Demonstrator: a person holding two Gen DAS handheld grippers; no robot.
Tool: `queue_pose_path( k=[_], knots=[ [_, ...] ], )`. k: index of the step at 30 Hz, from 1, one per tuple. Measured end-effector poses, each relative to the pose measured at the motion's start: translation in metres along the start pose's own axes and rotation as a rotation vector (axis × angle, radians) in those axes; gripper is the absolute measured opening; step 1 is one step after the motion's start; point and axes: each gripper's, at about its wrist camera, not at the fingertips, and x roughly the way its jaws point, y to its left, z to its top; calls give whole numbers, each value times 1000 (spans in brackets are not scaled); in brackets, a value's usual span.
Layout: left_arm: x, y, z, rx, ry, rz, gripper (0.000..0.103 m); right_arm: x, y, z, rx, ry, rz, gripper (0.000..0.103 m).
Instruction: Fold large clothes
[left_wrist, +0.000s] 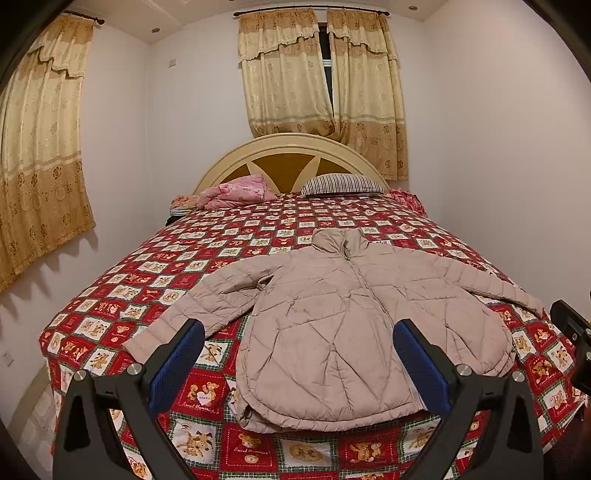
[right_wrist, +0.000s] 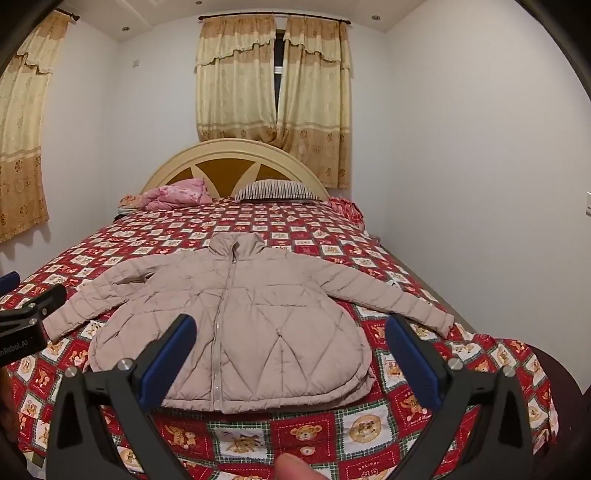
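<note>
A beige quilted puffer jacket (left_wrist: 332, 314) lies flat and face up on the bed, zipped, collar toward the headboard, both sleeves spread out to the sides. It also shows in the right wrist view (right_wrist: 240, 314). My left gripper (left_wrist: 299, 339) is open and empty, held above the jacket's hem near the foot of the bed. My right gripper (right_wrist: 291, 332) is open and empty, held above the hem on the jacket's right side. The left gripper's body (right_wrist: 26, 321) shows at the left edge of the right wrist view.
The bed has a red patchwork bear-print cover (left_wrist: 221, 236). A pink folded quilt (left_wrist: 236, 192) and a striped pillow (left_wrist: 343, 184) lie by the cream headboard (left_wrist: 291, 147). Walls stand close on both sides. A fingertip (right_wrist: 295, 467) shows at the bottom edge.
</note>
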Motion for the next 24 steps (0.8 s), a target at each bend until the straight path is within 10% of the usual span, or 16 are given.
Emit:
queue_pose_path(
  k=[24],
  knots=[
    [3,2,-1,5,14,-1,102,-2,3,2,-4,7,18,103]
  ],
)
